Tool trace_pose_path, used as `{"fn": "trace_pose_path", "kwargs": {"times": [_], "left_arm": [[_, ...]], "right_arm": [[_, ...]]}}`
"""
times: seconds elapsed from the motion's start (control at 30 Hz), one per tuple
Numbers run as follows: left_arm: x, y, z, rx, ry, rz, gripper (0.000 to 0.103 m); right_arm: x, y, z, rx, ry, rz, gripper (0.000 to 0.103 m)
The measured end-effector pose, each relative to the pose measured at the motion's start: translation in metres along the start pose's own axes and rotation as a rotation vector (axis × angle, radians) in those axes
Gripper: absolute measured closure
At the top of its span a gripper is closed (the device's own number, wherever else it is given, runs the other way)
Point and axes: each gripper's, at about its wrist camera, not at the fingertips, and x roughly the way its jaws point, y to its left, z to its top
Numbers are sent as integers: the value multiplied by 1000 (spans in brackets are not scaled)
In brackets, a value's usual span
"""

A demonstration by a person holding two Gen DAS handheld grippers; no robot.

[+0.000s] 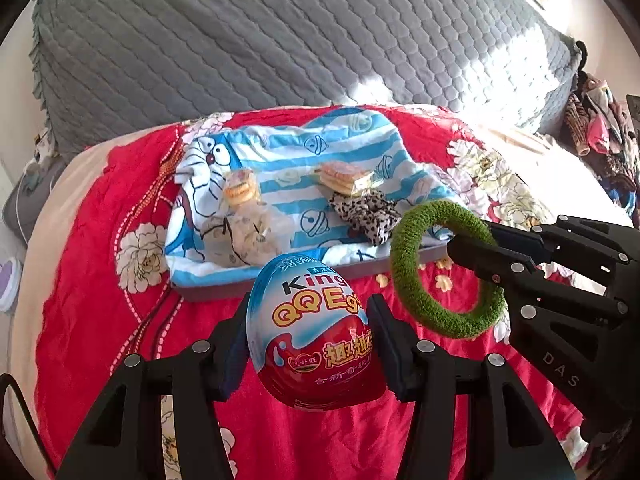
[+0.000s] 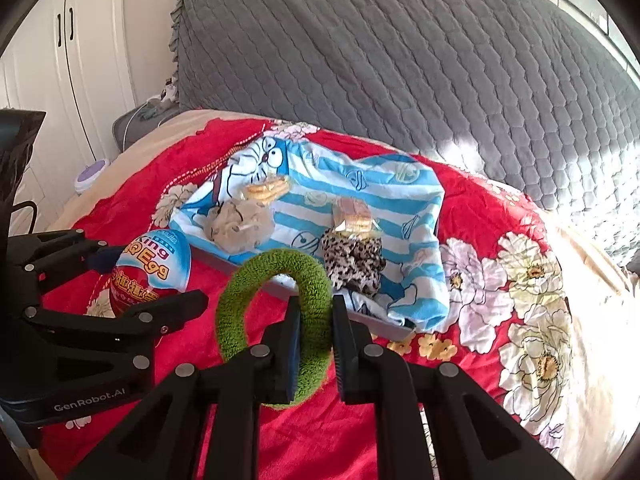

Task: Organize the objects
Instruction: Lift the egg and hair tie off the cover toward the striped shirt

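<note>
My left gripper (image 1: 310, 320) is shut on a red and blue toy egg (image 1: 314, 332), held above the red floral bedspread; the egg also shows in the right wrist view (image 2: 154, 272). My right gripper (image 2: 316, 320) is shut on a green fuzzy hair tie (image 2: 280, 320), also seen in the left wrist view (image 1: 442, 272). Ahead lies a grey tray (image 1: 384, 266) covered by a blue striped cartoon cloth (image 1: 288, 152). On it sit two wrapped biscuit packs (image 1: 344, 176), (image 1: 240, 190), a beige scrunchie (image 1: 244, 236) and a leopard scrunchie (image 1: 366, 214).
A grey quilted headboard (image 1: 240, 40) stands behind the bed. A pile of clothes (image 1: 600, 128) lies at the right. White wardrobe doors (image 2: 60, 60) and a small purple and white item (image 2: 92, 174) are at the left, beyond the bed's edge.
</note>
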Motion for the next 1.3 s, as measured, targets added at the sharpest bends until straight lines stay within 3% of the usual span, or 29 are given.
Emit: {"fn": "trace_pose_path", "kwargs": {"times": [0.6, 1.3], "left_arm": [[-15, 5, 33, -3, -69, 6, 46], [0, 17, 69, -9, -107, 20, 46]], "right_arm": [[-17, -5, 31, 3, -73, -15, 89], [-8, -17, 63, 16, -122, -22, 89]]}}
